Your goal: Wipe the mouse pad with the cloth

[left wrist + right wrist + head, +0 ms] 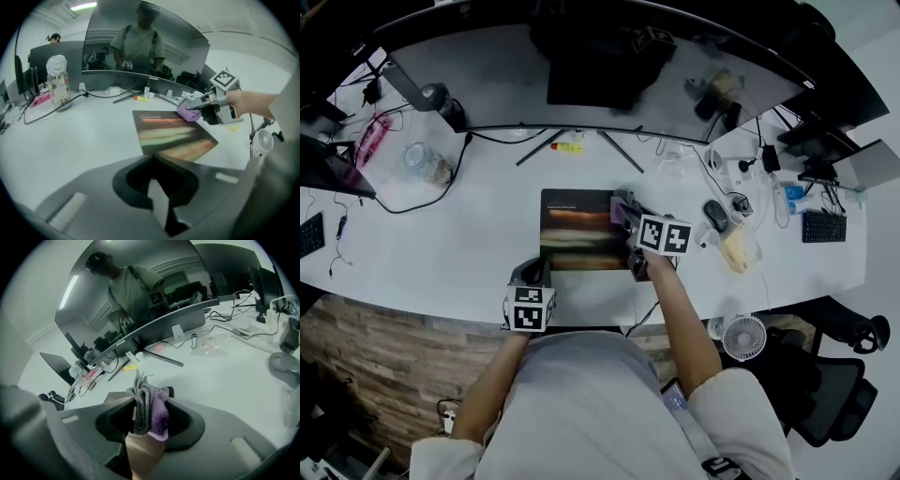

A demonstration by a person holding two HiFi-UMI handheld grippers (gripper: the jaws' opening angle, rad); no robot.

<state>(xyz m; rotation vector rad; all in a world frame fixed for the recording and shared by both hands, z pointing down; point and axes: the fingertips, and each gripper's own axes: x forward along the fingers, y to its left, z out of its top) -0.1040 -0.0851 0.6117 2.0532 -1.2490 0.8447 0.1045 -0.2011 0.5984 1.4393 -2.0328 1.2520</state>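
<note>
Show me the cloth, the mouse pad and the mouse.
Cloth (157,413), right gripper view, its purple fold.
Mouse pad (575,230), head view, its middle.
Mouse (715,215), head view, its back.

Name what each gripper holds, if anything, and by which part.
The right gripper pinches the cloth by its bunched middle. The left gripper is shut at the near corner of the mouse pad; whether it grips it cannot be told.

White desk w/ curved monitor — blk chair.
</note>
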